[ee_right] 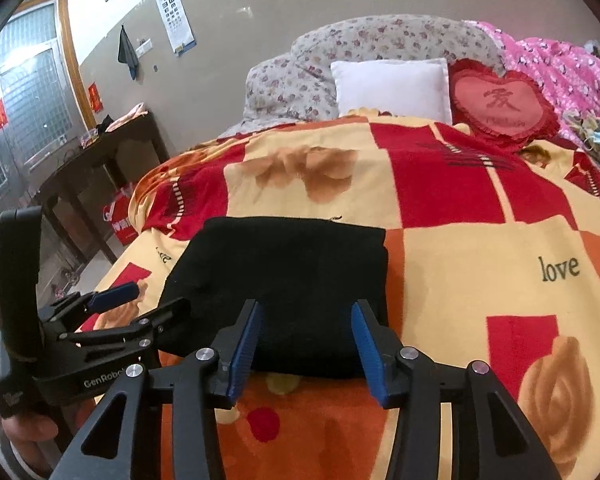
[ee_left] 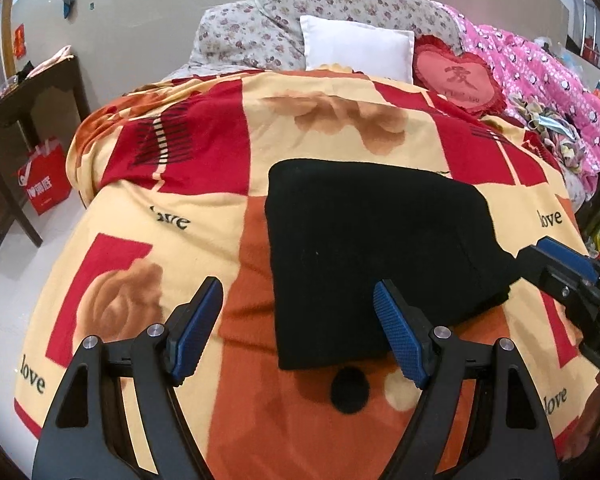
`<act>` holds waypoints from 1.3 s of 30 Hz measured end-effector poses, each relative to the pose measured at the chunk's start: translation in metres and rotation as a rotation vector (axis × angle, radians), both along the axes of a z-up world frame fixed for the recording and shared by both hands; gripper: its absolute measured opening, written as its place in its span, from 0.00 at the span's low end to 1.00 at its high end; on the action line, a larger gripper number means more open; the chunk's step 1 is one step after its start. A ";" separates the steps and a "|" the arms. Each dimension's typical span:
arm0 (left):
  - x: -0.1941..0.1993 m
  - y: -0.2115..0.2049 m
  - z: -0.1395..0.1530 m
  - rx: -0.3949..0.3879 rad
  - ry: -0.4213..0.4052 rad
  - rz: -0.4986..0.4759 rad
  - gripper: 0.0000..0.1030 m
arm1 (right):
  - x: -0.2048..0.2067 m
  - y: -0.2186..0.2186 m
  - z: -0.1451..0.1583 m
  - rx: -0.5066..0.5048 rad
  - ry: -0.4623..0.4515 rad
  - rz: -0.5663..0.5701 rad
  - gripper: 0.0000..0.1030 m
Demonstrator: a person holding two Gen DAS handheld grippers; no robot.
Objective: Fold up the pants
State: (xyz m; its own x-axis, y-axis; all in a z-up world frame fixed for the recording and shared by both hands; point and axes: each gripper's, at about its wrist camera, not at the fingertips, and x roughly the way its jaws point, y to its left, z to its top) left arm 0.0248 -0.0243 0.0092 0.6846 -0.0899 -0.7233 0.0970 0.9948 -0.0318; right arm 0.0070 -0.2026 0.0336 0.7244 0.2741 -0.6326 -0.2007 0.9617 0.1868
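Note:
The black pants [ee_left: 376, 256] lie folded into a compact rectangle on the red, cream and orange blanket [ee_left: 172, 208]; they also show in the right wrist view [ee_right: 284, 280]. My left gripper [ee_left: 300, 320] is open and empty, just short of the bundle's near left edge, its right finger beside the fabric. My right gripper [ee_right: 306, 340] is open and empty, with its fingers at the bundle's near edge. It shows in the left wrist view [ee_left: 548, 256] at the bundle's right edge. The left gripper shows in the right wrist view [ee_right: 148, 300].
A white pillow [ee_left: 360, 48], a red heart cushion [ee_left: 456, 76], a floral quilt [ee_left: 300, 12] and a pink quilt [ee_left: 540, 80] are at the bed's far end. A dark wooden table [ee_left: 24, 100] and a red bag [ee_left: 44, 176] stand left of the bed.

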 end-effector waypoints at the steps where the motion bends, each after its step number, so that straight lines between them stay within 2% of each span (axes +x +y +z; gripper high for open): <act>1: -0.003 0.000 0.001 0.002 -0.005 0.001 0.77 | -0.003 -0.001 0.001 0.001 -0.004 -0.007 0.45; 12: -0.024 -0.007 0.008 -0.005 -0.034 -0.006 0.77 | -0.017 -0.003 0.000 0.010 0.011 -0.010 0.46; 39: -0.025 -0.010 0.009 0.014 -0.045 0.003 0.77 | -0.019 0.002 -0.001 -0.001 0.034 -0.004 0.46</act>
